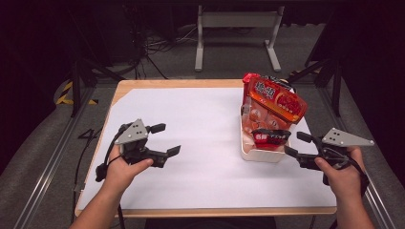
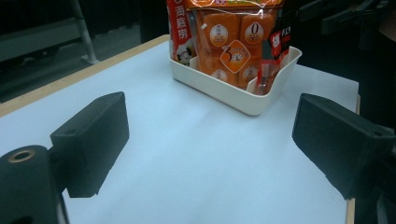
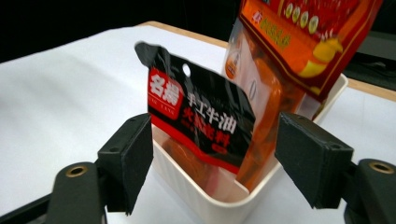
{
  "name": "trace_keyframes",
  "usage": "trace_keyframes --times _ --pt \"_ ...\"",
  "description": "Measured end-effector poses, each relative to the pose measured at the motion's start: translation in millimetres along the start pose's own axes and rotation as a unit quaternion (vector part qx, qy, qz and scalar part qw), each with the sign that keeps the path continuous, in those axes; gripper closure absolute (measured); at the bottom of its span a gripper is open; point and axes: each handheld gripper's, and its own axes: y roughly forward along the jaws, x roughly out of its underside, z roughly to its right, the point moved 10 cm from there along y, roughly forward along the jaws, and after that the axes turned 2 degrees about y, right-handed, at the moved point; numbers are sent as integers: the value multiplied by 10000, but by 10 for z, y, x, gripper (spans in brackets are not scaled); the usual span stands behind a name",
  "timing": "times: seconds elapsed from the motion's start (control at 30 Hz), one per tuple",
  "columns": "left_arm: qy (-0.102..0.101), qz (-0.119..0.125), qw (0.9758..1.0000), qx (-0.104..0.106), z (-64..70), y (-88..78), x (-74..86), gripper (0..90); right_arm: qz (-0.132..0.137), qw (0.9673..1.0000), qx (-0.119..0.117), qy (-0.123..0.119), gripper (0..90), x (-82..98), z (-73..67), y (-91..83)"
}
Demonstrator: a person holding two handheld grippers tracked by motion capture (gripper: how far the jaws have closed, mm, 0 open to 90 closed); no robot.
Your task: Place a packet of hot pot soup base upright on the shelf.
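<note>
Your right claw (image 1: 297, 145) gapes wide at the black packet (image 1: 271, 137) in the tray (image 1: 260, 154); your left claw (image 1: 165, 140), at nine o'clock, gapes empty.

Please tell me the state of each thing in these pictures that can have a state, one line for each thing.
White rectangular plastic tray: upright on the white table sheet, packed with packets.
Black and red foil packet: standing at the tray's near end, leaning, sealed.
Large orange and red snack bag: upright in the tray, sealed.
Left gripper: jaws open, nothing between them.
Right gripper: jaws open, beside the tray's near end.
</note>
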Motion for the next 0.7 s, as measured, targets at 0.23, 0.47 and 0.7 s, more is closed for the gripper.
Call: trace_keyframes --times 0.23,0.47,0.7 --pt "-258 8 9994 -247 -125 -189 246 109 33 10000 17 63 279 83 24 23" --pt "-459 12 9983 -356 -249 -264 402 105 -29 10000 3 92 272 184 61 45" --pt "-583 13 9974 -428 -323 -245 698 107 -16 9999 -82 104 268 247 71 56"
